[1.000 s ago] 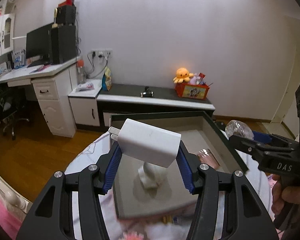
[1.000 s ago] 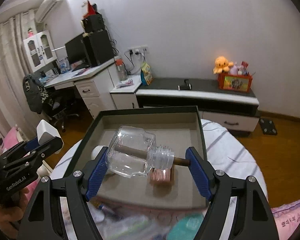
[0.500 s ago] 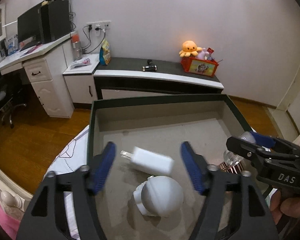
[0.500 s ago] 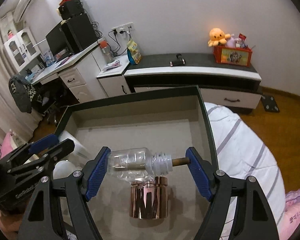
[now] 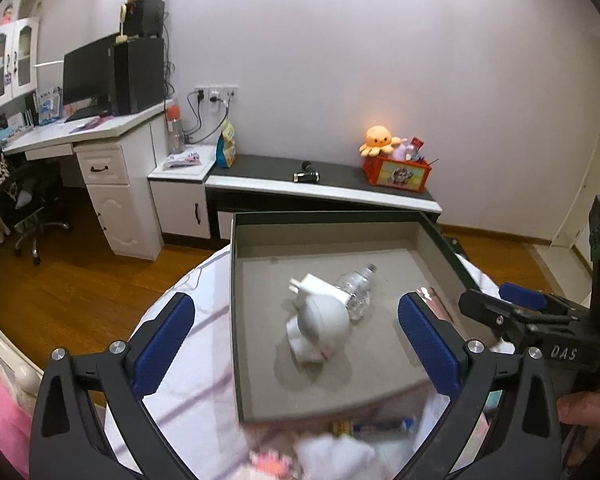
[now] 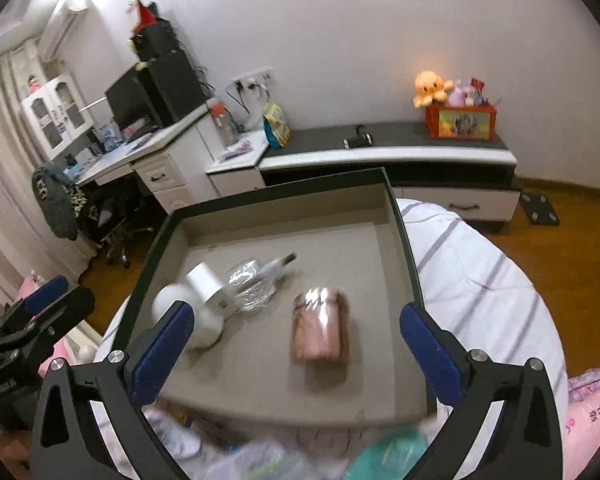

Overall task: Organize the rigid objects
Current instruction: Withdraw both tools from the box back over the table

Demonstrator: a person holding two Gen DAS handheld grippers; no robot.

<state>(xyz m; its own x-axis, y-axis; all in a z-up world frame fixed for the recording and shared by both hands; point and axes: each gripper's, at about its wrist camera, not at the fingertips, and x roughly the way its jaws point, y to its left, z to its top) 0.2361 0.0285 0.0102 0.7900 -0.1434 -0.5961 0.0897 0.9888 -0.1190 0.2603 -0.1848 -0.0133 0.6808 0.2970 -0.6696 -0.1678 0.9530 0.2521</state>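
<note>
We see a grey tray (image 6: pixel 404 248) on striped bedding (image 6: pixel 480 272); desk (image 5: pixel 80 132) far left, low cabinet (image 5: pixel 324 188) against the far wall. Both left gripper (image 5: pixel 296 336) and right gripper (image 6: pixel 296 340) have just been opening, jaws spread wide, empty.

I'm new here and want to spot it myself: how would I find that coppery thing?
Look in the shallow grey tray on the striped bedding. The copper cylinder lies on its side, apart from the cluster of white charger, white round object and clear bottle; only it shines pinkish metallic.

left gripper (image 5: pixel 296 334): jaws just opened, spread wide, nothing between them, angled downward | right gripper (image 6: pixel 296 336): jaws just opened, wide apart, empty, angled downward | hand (image 5: pixel 590 410) grips right handle
</note>
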